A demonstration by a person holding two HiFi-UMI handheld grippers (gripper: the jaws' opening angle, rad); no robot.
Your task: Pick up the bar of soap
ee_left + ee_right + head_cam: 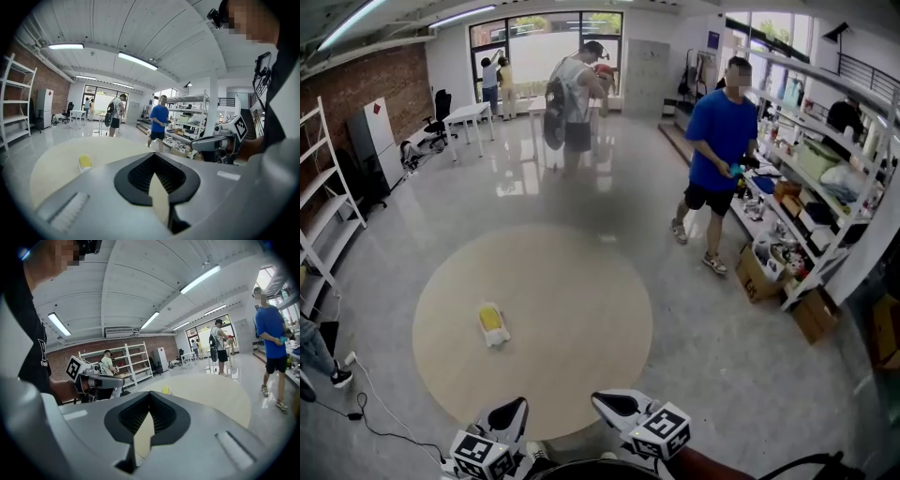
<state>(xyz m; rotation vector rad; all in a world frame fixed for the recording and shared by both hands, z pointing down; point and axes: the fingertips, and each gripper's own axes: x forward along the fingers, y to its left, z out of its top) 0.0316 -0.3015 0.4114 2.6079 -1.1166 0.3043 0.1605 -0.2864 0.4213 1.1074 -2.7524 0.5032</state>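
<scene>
Soap: yellow rectangular bar of soap (492,323), at nine o'clock on the round beige table (581,281).
Left gripper (511,417): jaws narrow, tips together, empty.
Right gripper (619,405): the same.

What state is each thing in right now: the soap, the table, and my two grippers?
bar of soap: lying flat on the table, untouched, apart from both grippers.
round table: holds the soap left of its middle.
left gripper: jaws together, nothing between them, at the table's near edge.
right gripper: jaws together, nothing between them, at the table's near edge.
</scene>
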